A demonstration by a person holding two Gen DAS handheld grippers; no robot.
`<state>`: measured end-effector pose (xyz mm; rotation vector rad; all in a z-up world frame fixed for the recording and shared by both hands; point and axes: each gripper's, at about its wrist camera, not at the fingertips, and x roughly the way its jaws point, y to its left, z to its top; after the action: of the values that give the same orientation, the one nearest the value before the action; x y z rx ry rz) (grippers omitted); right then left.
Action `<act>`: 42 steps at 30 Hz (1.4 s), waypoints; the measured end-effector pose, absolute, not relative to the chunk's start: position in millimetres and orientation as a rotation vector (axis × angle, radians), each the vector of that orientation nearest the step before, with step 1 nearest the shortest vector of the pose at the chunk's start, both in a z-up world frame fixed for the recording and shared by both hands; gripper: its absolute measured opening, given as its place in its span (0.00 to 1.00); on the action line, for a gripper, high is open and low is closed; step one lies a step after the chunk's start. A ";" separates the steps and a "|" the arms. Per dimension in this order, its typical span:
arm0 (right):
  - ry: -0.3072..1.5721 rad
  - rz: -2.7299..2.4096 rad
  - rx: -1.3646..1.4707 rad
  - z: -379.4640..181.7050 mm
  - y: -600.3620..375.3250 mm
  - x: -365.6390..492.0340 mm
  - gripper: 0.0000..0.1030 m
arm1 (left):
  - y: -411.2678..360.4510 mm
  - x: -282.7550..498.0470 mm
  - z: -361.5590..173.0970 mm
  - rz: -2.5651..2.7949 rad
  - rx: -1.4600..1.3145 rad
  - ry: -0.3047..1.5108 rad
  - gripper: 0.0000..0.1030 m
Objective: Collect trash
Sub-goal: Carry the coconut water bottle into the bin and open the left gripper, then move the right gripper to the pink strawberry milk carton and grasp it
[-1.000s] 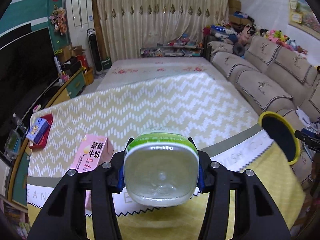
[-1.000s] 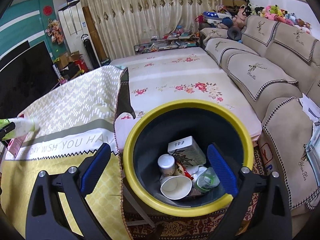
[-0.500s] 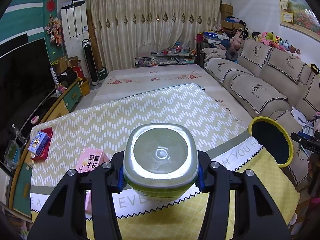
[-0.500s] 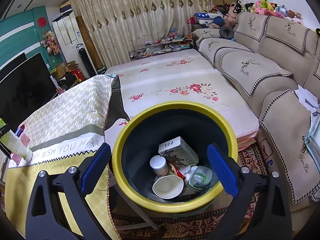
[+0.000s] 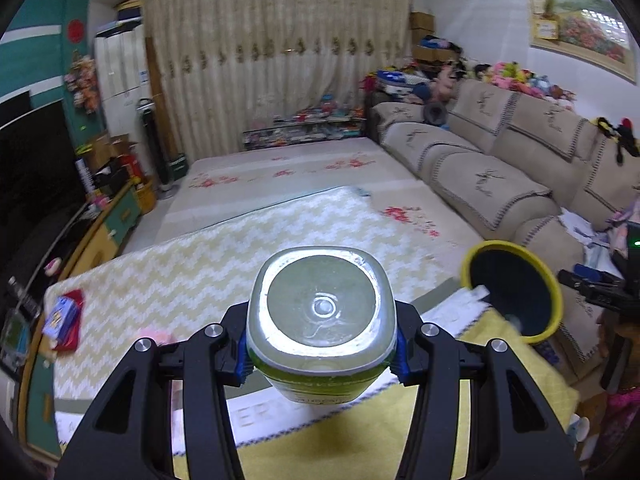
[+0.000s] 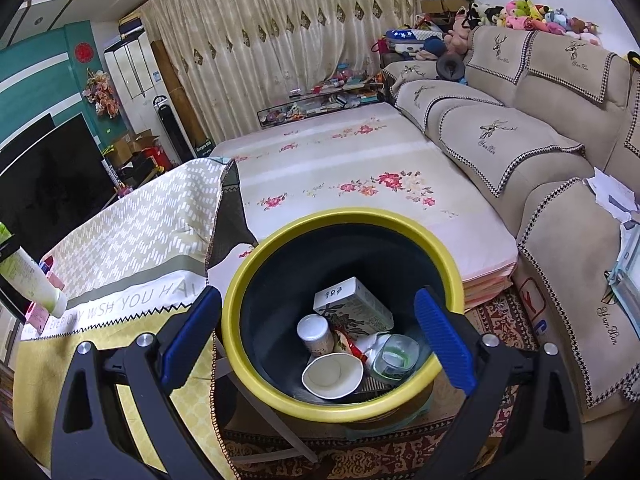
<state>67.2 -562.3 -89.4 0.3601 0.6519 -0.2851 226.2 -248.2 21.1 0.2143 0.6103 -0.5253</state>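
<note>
A clear plastic bottle with a green label fills the left wrist view, its base turned toward the camera. My left gripper is shut on it, blue pads pressed against both sides, above the yellow tablecloth. The same bottle shows at the left edge of the right wrist view. The yellow-rimmed dark bin sits just off the table's right end, also seen as the bin. My right gripper hangs open above the bin with nothing between its fingers. A box, a paper cup and a clear bottle lie inside.
A pink milk carton lies on the table left of the held bottle. Further left is a blue box on a red tray. A beige sofa runs along the right, a floral mat covers the floor and a TV stands at left.
My left gripper has risen and swung right with the bottle, whose base now faces the camera squarely; the bin has drawn nearer in its view. The right gripper has shifted slightly over the bin.
</note>
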 end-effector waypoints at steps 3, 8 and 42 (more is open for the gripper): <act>0.636 -0.315 0.352 -85.2 -567.6 59.2 0.90 | -274.3 223.3 31.2 -0.605 0.214 0.608 0.49; 0.630 -0.401 0.326 -83.9 -581.2 41.2 0.90 | -335.8 218.7 41.6 -0.756 0.212 0.612 0.49; 0.636 -0.454 0.369 -88.7 -595.3 -2.3 0.90 | -338.8 215.2 25.8 -0.780 0.018 0.547 0.90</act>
<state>-2.3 -595.3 -88.7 0.3687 0.6356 -0.4541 215.2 -338.8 25.8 0.0175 0.5473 -0.7800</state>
